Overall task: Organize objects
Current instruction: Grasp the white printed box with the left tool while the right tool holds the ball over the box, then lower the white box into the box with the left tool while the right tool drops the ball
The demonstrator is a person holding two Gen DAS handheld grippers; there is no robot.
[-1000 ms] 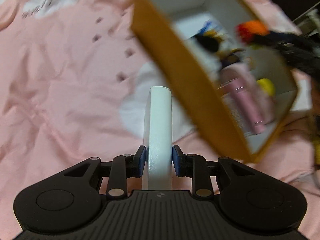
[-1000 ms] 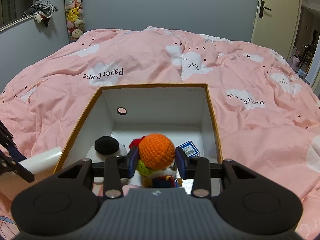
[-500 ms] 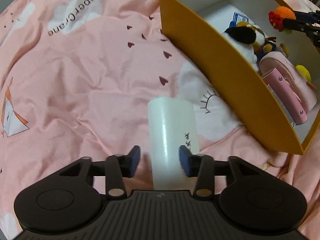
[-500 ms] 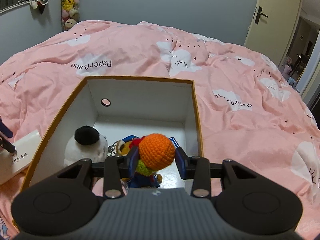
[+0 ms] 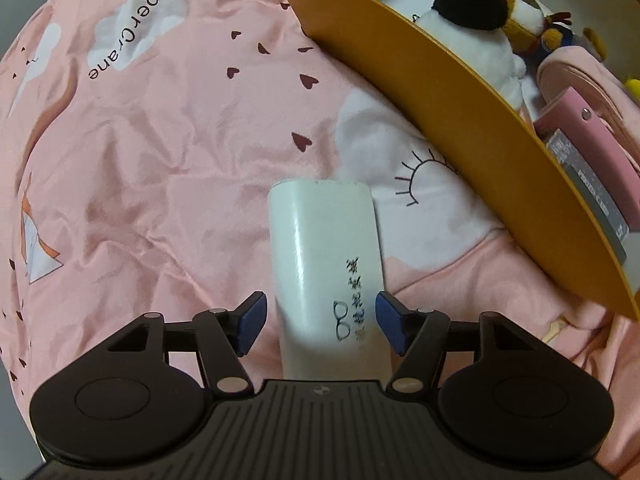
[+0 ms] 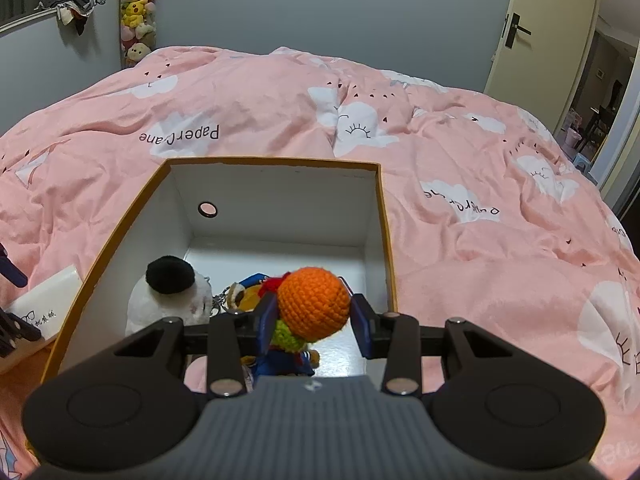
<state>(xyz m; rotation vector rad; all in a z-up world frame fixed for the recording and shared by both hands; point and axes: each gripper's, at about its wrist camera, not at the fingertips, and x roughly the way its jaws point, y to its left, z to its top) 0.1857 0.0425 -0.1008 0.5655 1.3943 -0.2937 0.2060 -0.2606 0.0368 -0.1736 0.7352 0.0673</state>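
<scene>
A white glasses case (image 5: 324, 264) lies flat on the pink bedspread (image 5: 160, 160), just left of the orange box (image 5: 460, 120). My left gripper (image 5: 320, 322) straddles its near end; the jaws are opening and the pads stand off the case. In the right wrist view the case (image 6: 44, 296) shows outside the box's left wall. My right gripper (image 6: 314, 320) is shut on an orange-headed crocheted doll (image 6: 312, 304), held above the inside of the open box (image 6: 280, 162).
Inside the box lie a white plush with a black ear (image 6: 172, 296), a pink case (image 5: 580, 140) and small keychain toys. The bedspread (image 6: 480, 200) stretches around the box. A door (image 6: 540, 40) stands at the far right, and a column of plush toys (image 6: 136, 16) stands at the far wall.
The left gripper tipped down, laid the white case flat on the bedspread beside the box, and its jaws spread off it. The right gripper still holds the doll over the box.
</scene>
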